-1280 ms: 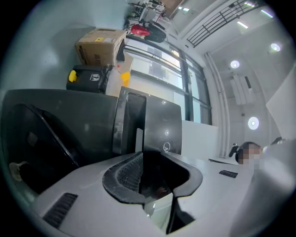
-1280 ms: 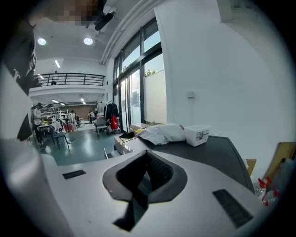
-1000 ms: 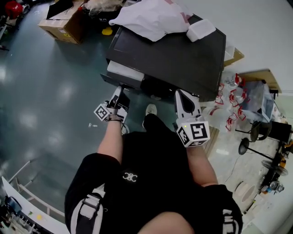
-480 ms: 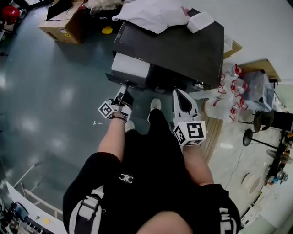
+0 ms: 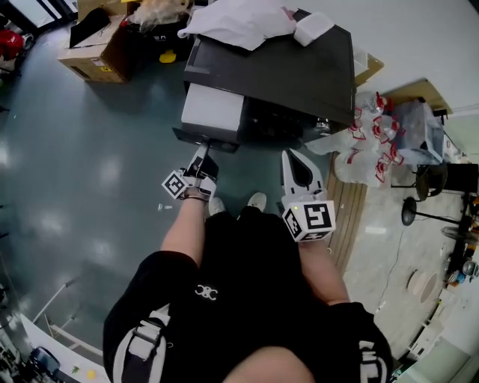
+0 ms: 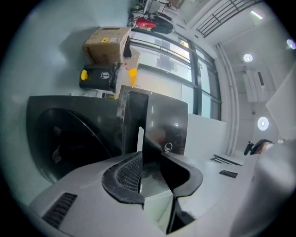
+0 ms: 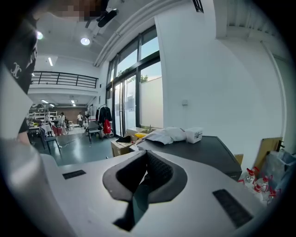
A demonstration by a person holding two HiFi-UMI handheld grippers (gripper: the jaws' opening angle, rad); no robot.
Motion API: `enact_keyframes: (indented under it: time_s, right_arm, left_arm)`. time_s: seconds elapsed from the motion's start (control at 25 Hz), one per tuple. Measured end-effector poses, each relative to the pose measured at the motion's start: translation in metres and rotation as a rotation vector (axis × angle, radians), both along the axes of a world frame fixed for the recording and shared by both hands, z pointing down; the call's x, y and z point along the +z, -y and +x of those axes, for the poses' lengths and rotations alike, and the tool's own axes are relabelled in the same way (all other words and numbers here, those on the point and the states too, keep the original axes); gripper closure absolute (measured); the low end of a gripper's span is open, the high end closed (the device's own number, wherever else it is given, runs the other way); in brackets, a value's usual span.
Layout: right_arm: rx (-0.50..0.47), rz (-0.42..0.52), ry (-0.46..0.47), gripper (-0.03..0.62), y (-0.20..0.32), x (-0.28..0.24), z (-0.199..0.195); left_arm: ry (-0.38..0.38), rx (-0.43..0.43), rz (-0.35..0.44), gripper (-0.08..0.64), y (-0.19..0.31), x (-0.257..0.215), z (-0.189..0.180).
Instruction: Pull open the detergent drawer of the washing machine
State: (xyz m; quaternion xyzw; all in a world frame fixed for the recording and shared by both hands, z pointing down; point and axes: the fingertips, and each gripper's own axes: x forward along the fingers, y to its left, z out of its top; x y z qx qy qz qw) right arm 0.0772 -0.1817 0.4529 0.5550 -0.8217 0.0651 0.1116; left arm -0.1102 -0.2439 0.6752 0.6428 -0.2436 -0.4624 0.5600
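Clamping the dark front of the detergent drawer (image 5: 213,112), your left gripper (image 6: 149,159) has it out of the washing machine (image 5: 284,67) — the white tray's contents can't be made out. Your right gripper (image 7: 145,157) is pinched together, empty. Only the left gripper view shows the round door (image 6: 69,143).

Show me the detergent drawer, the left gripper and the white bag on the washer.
detergent drawer (image 5: 213,111), head view, its white pulled-out top.
left gripper (image 5: 203,152), head view, midway between its jaws.
white bag (image 5: 236,22), head view, its crumpled middle.
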Motion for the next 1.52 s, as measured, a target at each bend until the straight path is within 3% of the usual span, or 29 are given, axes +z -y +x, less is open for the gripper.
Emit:
enact_keyframes:
  time_s: [0.68,1.04,1.52]
  right_arm:
    - [-0.031,0.009,0.005,0.591,-0.026,-0.01,0.02]
    - [-0.107,0.022,0.01,0.591,-0.028,-0.012,-0.001]
    - [-0.138,0.023,0.029,0.591,-0.032,-0.013,0.001]
  left_arm:
    - [0.052,-0.008,-0.009,0.449,-0.047,0.002,-0.008]
    - [0.061,0.009,-0.002,0.449,-0.081,0.004,-0.017]
    - [0.086,-0.004,-0.03,0.449,-0.11,0.009,-0.025]
